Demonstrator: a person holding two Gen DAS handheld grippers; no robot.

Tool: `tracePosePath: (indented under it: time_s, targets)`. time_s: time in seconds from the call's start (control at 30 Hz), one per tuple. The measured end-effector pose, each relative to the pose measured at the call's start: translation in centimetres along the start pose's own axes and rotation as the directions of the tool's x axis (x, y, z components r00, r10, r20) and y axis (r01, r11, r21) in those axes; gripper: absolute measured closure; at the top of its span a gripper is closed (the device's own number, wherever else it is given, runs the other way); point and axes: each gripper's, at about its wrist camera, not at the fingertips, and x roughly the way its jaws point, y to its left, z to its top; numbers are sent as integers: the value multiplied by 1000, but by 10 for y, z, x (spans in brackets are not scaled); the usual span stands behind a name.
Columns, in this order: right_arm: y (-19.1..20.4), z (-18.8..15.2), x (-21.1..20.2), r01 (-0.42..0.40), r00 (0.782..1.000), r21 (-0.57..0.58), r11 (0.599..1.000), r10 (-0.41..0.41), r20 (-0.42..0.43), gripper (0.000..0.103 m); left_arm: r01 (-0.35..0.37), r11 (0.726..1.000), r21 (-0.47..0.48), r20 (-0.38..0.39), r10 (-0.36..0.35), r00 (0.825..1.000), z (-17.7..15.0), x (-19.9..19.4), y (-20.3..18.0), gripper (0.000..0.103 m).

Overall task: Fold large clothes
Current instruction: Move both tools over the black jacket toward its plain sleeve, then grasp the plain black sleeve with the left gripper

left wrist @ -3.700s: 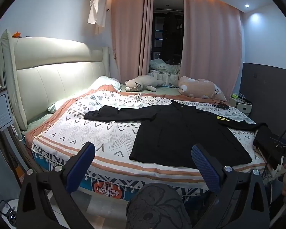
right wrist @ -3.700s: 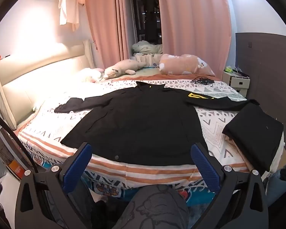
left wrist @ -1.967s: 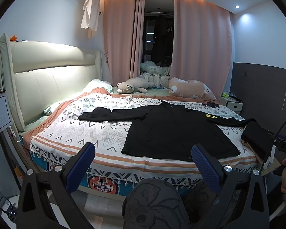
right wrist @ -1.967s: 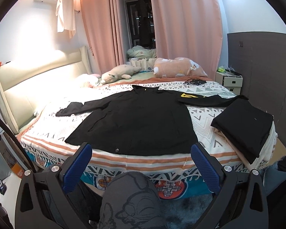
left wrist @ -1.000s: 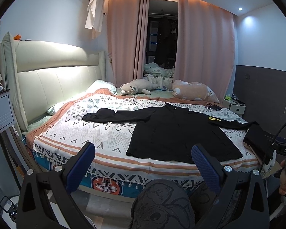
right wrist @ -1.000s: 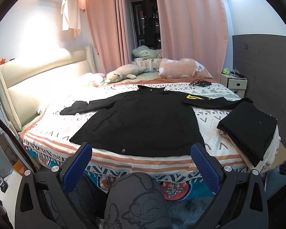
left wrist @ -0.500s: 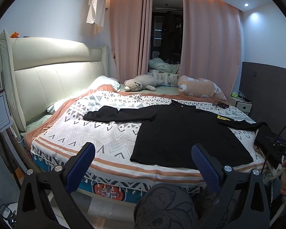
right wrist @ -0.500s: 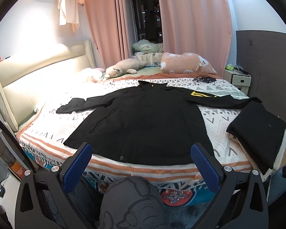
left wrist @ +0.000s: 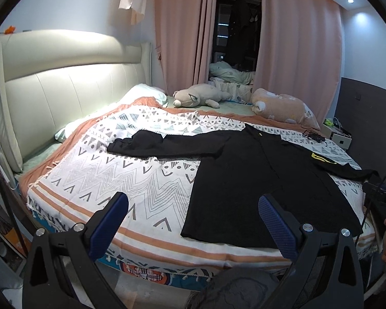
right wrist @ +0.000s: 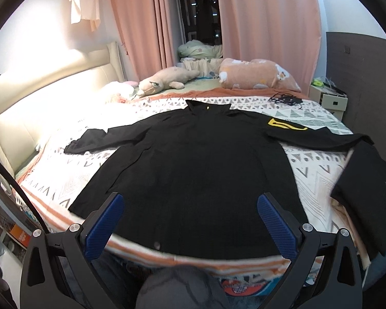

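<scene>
A large black long-sleeved shirt (left wrist: 257, 175) (right wrist: 198, 170) lies flat on the patterned bedspread (left wrist: 115, 170), collar toward the far side and both sleeves spread out. Its right sleeve carries a yellow patch (right wrist: 285, 125). In the left wrist view my left gripper (left wrist: 193, 216) hangs open over the near bed edge, just left of the shirt's lower left hem corner. In the right wrist view my right gripper (right wrist: 190, 216) is open above the middle of the shirt's hem, with nothing between its blue pads.
A folded black garment (right wrist: 370, 195) rests on the bed's right edge. Two plush toys (left wrist: 200, 99) (right wrist: 257, 77) lie at the far side, and a black cable (right wrist: 285, 100) sits near them. A cream headboard (left wrist: 59, 92) rises at left; a nightstand (right wrist: 329, 100) stands at right.
Both grippers have come closer to the bed and lower over its near edge, so the shirt fills more of each view. Both stayed open.
</scene>
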Motion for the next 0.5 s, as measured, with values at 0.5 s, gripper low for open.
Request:
tracePosePath:
  time_s: [0.5]
  targets:
    - [17, 72, 128, -69, 997, 19, 997, 69, -18, 0, -26, 996, -87, -83, 19, 996, 50, 118, 60, 3]
